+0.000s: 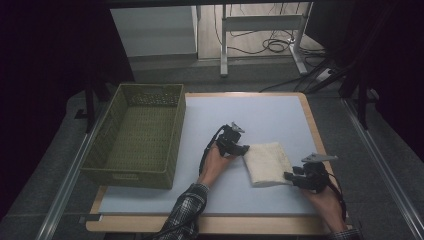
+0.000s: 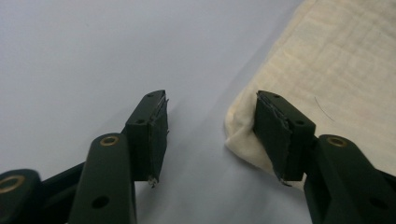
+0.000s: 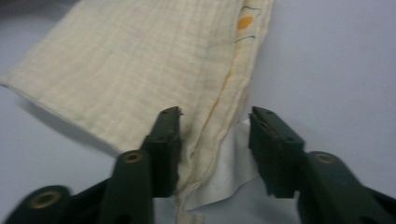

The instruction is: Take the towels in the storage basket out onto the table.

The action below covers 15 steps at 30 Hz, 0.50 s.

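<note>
Black two-jaw left claw [image 1: 244,148], right claw [image 1: 288,176] with grey triangular plate, brass rivets, trailing black cables, plaid sleeve [image 1: 187,212]

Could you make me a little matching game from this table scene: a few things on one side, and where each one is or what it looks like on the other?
Things:
1. folded cloth
2. basket
3. left hand-held gripper
4. right hand-held gripper

Descriptions:
A. green and woven, at the table's left edge
B. open at the cloth's near right corner
C. cream, lying flat on the pale table top
D. open at the cloth's left edge

Pairs: 1-C, 2-A, 3-D, 4-B
</note>
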Each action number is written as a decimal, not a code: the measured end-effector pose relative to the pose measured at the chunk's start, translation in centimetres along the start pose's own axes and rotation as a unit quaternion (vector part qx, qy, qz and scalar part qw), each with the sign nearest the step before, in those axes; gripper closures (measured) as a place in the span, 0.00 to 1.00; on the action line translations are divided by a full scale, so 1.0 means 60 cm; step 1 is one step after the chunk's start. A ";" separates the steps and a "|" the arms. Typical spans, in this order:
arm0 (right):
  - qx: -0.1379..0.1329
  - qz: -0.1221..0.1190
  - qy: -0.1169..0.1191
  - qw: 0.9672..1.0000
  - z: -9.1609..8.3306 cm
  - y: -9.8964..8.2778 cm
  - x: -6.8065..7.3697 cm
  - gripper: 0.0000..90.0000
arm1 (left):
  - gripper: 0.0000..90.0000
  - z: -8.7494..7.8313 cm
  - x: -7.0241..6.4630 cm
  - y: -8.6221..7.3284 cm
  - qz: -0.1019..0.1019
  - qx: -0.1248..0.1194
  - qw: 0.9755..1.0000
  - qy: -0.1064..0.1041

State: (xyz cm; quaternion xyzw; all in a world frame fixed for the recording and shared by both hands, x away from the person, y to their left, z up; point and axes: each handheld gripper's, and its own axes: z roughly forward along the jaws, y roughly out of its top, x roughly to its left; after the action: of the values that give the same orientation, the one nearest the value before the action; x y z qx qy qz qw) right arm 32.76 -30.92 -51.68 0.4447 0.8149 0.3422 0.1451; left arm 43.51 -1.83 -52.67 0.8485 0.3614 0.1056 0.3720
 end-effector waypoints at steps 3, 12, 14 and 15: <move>0.005 0.011 0.020 1.000 0.000 0.001 0.001 0.78 | 0.48 -0.007 0.000 0.002 -0.007 -0.014 1.000 -0.003; 0.008 0.029 0.051 0.998 0.003 0.002 -0.004 0.89 | 0.49 0.000 0.009 -0.010 -0.028 -0.006 0.999 -0.027; 0.009 0.030 0.052 0.998 0.002 0.002 -0.003 0.90 | 0.50 0.001 0.008 -0.010 -0.030 -0.010 0.999 -0.026; 0.009 0.030 0.053 0.998 0.002 0.002 -0.004 0.90 | 0.54 0.001 0.008 -0.010 -0.028 -0.009 0.999 -0.031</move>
State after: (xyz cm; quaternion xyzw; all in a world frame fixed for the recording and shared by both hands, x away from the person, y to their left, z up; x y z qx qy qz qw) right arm 33.03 -30.99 -51.71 0.4519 0.8105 0.3623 0.0877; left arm 43.54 -1.28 -53.18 0.8374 0.3725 0.0723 0.3935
